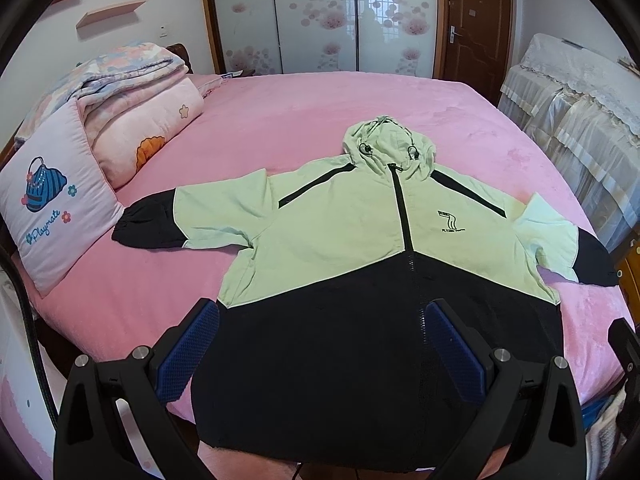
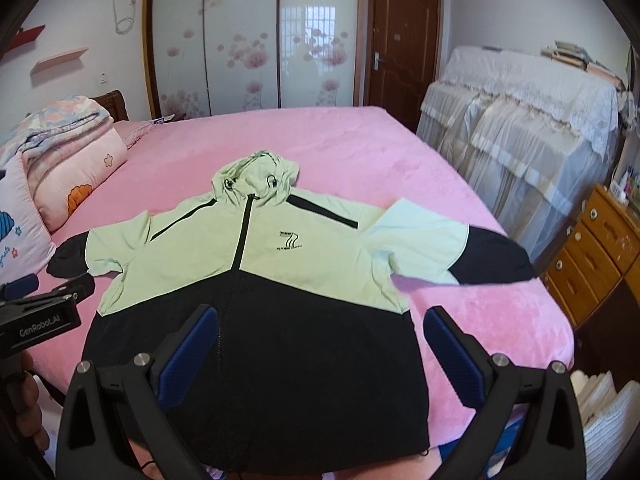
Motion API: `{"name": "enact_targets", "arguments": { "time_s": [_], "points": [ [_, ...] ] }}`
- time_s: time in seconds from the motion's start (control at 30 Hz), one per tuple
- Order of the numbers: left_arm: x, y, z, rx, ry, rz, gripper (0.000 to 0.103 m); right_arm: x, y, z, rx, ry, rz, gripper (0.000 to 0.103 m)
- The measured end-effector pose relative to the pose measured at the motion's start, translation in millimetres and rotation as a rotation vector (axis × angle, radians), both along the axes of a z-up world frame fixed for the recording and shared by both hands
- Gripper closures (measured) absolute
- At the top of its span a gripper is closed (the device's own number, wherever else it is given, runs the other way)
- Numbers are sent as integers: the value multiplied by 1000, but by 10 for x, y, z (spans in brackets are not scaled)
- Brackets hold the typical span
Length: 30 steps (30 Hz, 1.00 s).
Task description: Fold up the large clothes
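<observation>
While your left tongs [image 1: 322, 354] hang spread wide over the lower centre of the left wrist frame, the jacket [image 1: 340, 224] lies flat and face up on the pink bed [image 1: 280, 120], zipped, with its hood [image 1: 386, 146] toward the top of the frame. Its black lower half fills the gap between your blue pads [image 1: 188, 354], and nothing is pinched there; the hem runs along the bottom of the frame below the fingertips. One sleeve [image 1: 160, 220] stretches to the left toward the pillow [image 1: 56, 196]; the other sleeve [image 1: 564, 248] reaches the right edge of the frame.

From the right wrist view, your right tongs [image 2: 322, 356] are also spread apart and hold nothing. The jacket [image 2: 248, 248] sits centre frame, its black part between and beyond the pads, with the zip [image 2: 240, 248] just above the left pad. The right-hand sleeve [image 2: 452, 248] lies above the right fingertip. Your left tongs [image 2: 76, 286] show at the left edge, beside the jacket's left side, over the bed [image 2: 320, 148].
</observation>
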<state>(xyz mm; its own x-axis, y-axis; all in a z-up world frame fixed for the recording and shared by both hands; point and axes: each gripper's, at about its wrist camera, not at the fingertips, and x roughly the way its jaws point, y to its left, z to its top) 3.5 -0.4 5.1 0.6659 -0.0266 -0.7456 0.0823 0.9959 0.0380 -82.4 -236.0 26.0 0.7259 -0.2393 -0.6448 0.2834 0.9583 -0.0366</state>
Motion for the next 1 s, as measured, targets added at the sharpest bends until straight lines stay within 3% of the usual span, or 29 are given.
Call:
{"name": "enact_targets", "arguments": {
  "time_s": [0.27, 0.5, 0.8, 1.0],
  "points": [
    [0, -119, 25, 12, -5, -22, 0, -6, -78, -61, 96, 40, 91, 0],
    [16, -277, 57, 46, -19, -33, 0, -28, -189, -103, 58, 50, 63, 0],
    [85, -524, 82, 106, -17, -22, 0, 11, -580, -151, 111, 65, 8, 0],
    [234, -739, 158, 99, -8, -36, 0, 11, -896, -89, 84, 34, -26, 0]
  ]
}}
